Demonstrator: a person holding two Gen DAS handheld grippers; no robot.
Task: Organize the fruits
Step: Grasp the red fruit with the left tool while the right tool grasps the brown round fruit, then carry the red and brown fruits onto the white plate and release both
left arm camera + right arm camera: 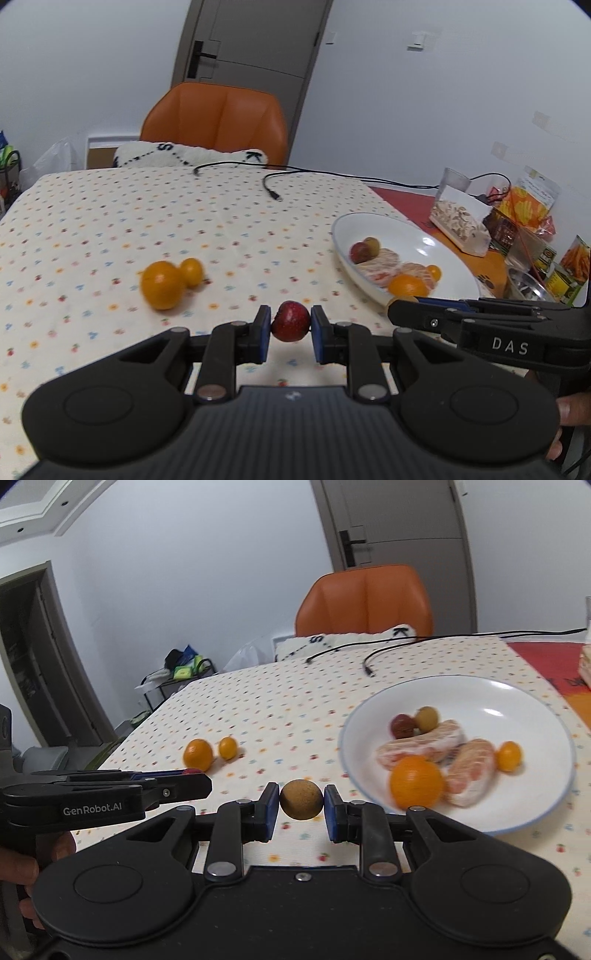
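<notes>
1. We have a small red fruit [290, 321] pinched between the blue pads of the left gripper [290, 326], jaws nearly together around it and clear of the cloth, which suggests it is on its way to the dish.
2. Our right gripper [301, 805] is likewise clamped on a round brown fruit [301, 799], lifted just short of the near rim of the white plate [480, 690].
3. That plate lies to the right on the table and already holds an orange [416, 782], peeled citrus segments [436, 746], a little yellow fruit and two dark ones, so we judge it the collecting place.
4. Well apart to the left, a larger orange fruit [162, 284] and a smaller one [191, 272] sit touching on the dotted tablecloth [110, 206], not yet gathered.
5. Farther back lie a black cable [271, 192] and an orange chair [216, 120]; snack packets [528, 206] crowd the far right, outside our sorting.
</notes>
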